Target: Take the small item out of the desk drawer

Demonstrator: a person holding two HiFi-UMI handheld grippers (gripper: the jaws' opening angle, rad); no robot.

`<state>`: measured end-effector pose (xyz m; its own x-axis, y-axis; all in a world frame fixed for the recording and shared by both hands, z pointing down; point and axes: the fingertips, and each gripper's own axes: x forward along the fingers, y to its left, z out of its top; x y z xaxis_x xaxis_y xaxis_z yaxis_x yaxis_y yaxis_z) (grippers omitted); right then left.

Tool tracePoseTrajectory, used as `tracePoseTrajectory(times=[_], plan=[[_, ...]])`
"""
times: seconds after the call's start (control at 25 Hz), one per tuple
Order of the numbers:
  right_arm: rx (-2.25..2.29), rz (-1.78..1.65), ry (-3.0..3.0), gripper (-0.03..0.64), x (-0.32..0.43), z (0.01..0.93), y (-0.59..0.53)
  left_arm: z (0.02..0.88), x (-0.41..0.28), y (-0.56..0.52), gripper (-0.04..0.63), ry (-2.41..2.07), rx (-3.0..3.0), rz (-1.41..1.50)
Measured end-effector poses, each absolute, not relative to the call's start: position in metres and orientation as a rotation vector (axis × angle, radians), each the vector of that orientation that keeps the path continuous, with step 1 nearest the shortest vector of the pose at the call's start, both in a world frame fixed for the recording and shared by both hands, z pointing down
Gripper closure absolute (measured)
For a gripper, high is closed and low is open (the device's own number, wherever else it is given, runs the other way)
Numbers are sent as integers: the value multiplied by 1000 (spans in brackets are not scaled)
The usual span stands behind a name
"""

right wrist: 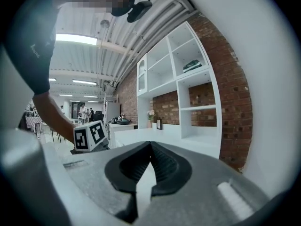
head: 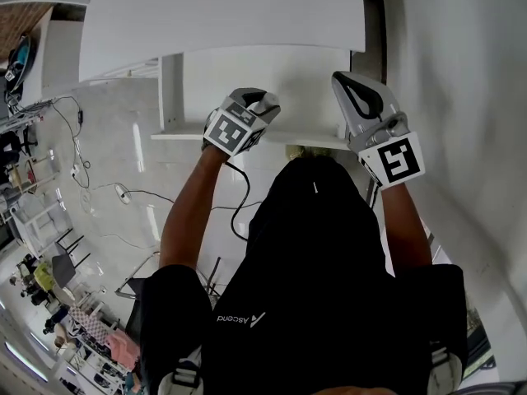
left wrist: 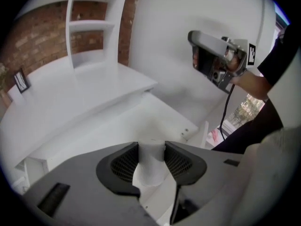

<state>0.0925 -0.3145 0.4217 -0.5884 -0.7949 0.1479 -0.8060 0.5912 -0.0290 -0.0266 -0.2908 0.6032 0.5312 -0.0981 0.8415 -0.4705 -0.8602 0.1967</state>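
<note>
A small white cylinder-shaped item point(left wrist: 151, 166) stands upright between the dark pads of my left gripper point(left wrist: 151, 145), which is shut on it. Below it lies the open white desk drawer point(left wrist: 160, 119). In the head view the left gripper point(head: 262, 99) hovers over that drawer point(head: 247, 136), just under the white desk top point(head: 222, 15); the item itself is hidden there. My right gripper point(head: 344, 81) is held up at the drawer's right end, shut with nothing in it point(right wrist: 150, 147). It also shows from the side in the left gripper view point(left wrist: 214, 60).
A white wall point(head: 461, 97) runs close along the right side. White shelves point(right wrist: 188, 88) against a brick wall point(right wrist: 230, 102) stand behind the desk. A black cable point(head: 239, 212) hangs from the left gripper. Cables and furniture lie on the floor at the left point(head: 74, 163).
</note>
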Motion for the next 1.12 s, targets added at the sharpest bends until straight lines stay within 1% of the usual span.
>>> tracePoseTrajectory(times=[0.2,0.36,0.64,0.92,1.12], plan=[[1367,87,-2730,617,66,392,-308,521,-33,-300,428,-702,2626,949],[1374,24,-2760,617,60,365,-295,450,-34,-296,428,-887,2782,677],[1364,-73,-2806,617,53,329,-270,359,-45,-277,428,-1130,2924,325],[1325,-119,-2874,617,43,311,-249,310,-56,-255,428,-1227,2894,-3],[1305,-177,-2903,617,36,304,-243,297,-65,-248,428,-1282,2896,-64]])
